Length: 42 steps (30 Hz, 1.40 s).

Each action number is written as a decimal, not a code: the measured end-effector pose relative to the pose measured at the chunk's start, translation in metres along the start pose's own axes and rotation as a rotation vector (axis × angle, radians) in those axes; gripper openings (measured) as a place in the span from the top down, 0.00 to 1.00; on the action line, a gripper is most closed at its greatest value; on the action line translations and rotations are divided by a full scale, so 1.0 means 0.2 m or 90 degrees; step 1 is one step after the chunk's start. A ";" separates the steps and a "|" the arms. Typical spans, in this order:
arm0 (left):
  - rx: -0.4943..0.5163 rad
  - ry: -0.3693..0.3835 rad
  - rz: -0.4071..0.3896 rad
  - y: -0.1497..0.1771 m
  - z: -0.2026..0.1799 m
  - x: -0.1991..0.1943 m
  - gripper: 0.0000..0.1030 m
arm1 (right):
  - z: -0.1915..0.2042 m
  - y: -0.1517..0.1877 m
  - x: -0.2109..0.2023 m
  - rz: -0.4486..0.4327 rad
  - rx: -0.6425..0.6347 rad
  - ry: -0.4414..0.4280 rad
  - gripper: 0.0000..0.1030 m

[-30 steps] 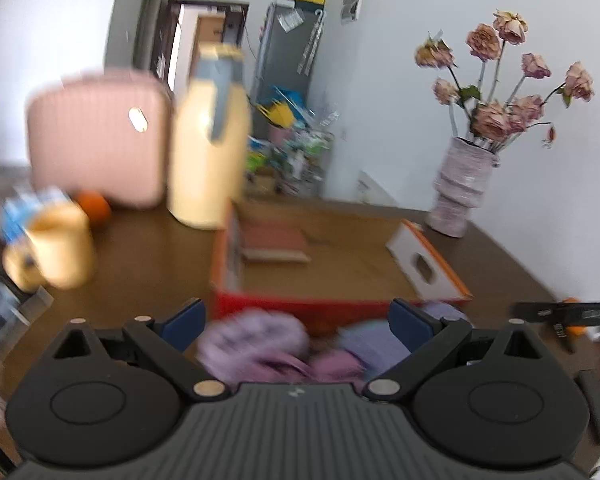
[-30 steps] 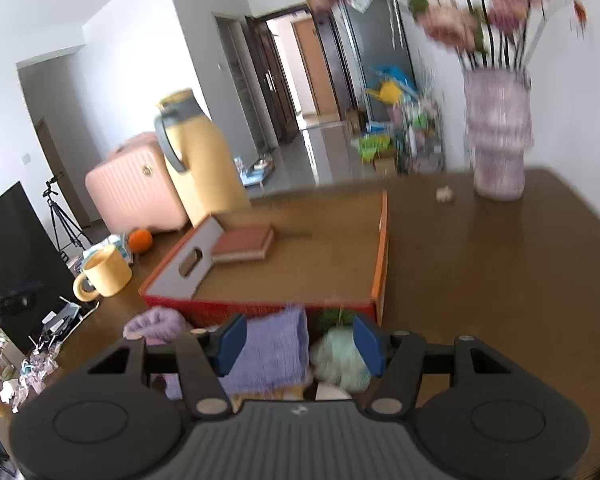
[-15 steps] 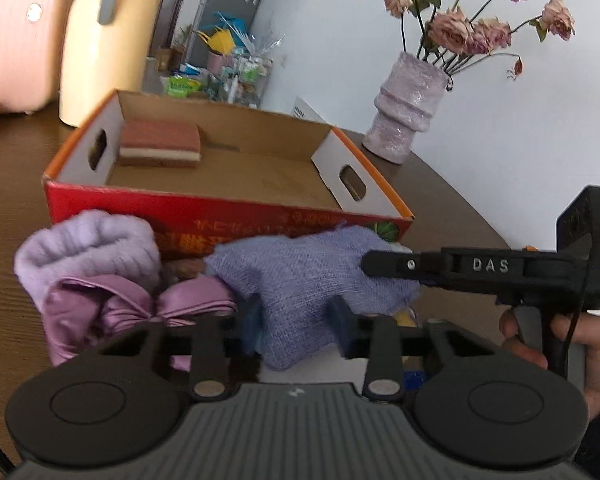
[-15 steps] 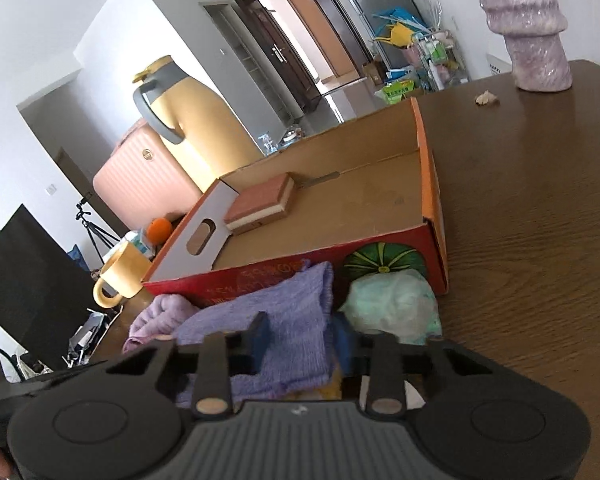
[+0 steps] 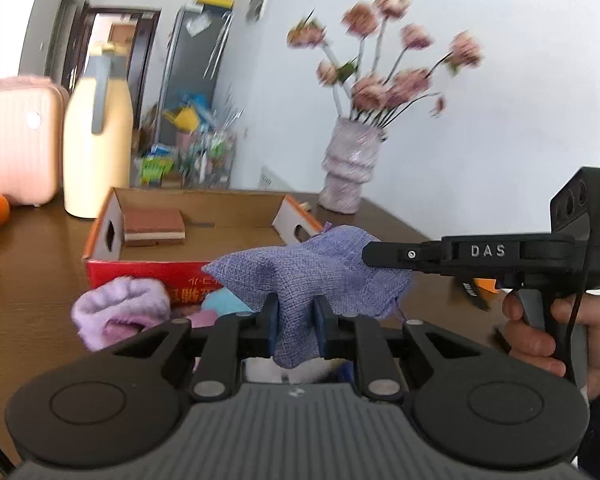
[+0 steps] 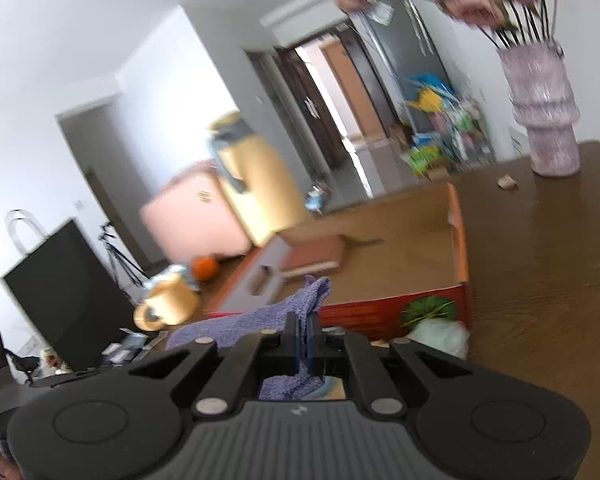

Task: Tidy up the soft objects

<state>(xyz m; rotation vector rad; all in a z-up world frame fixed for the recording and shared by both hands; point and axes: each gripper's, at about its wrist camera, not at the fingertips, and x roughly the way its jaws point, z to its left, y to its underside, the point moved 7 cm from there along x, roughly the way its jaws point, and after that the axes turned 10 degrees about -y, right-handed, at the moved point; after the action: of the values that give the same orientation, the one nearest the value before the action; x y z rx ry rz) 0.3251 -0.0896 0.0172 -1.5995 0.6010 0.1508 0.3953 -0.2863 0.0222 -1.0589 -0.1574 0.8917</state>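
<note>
While both grippers clamp it, one purple cloth (image 5: 316, 276) hangs stretched in the air just in front of the red box (image 5: 140, 276).

Its long axis runs crosswise between them: the left gripper (image 5: 294, 330) pinches the lower fold, the right gripper (image 6: 304, 338) pinches the far corner, which points up at its tip. On the worktop (image 5: 28, 280) below lie one fuzzy lilac sock (image 5: 120, 308), one pale green bundle (image 6: 440, 334) against the box front, and a turquoise piece (image 5: 224, 304). Inside the box lies one brown block (image 5: 154, 224).
</note>
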 end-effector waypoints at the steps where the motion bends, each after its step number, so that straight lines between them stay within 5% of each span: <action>1: -0.002 0.005 0.001 0.05 0.01 -0.06 0.82 | 0.07 0.04 -0.04 -0.007 -0.017 -0.005 0.97; 6: -0.058 -0.004 0.058 0.38 0.10 -0.25 0.82 | 0.33 0.42 -0.12 0.012 -0.091 0.027 0.97; 9: -0.027 -0.028 0.074 0.53 0.12 -0.30 0.82 | 0.41 0.67 -0.10 0.035 -0.112 0.069 0.97; 11: -0.010 -0.053 0.101 0.62 0.14 -0.30 0.74 | 0.43 0.78 -0.08 0.046 -0.113 0.084 0.96; 12: -0.013 -0.069 0.117 0.66 0.17 -0.30 0.60 | 0.43 0.83 -0.09 0.047 -0.108 0.091 0.94; 18: -0.066 -0.045 0.094 0.62 0.26 -0.37 0.35 | 0.40 0.92 -0.17 0.023 -0.068 0.112 0.62; 23: -0.098 -0.041 0.089 0.57 0.27 -0.32 0.38 | 0.37 0.89 -0.17 0.011 -0.058 0.129 0.54; 27: -0.076 -0.031 0.107 0.59 0.22 -0.25 0.77 | 0.36 0.94 -0.09 0.036 -0.052 0.138 0.55; 33: -0.070 -0.026 0.103 0.66 0.23 -0.27 0.79 | 0.40 1.03 0.00 0.063 -0.137 0.208 0.63; 42: -0.054 -0.017 0.099 0.69 0.23 -0.31 0.77 | 0.49 1.06 0.06 0.079 -0.224 0.235 0.79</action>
<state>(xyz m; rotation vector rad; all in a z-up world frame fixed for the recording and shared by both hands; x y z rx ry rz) 0.2202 -0.0291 -0.0850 -1.6288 0.7066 0.3168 0.2352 -0.1708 -0.1022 -1.5579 0.0649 0.7788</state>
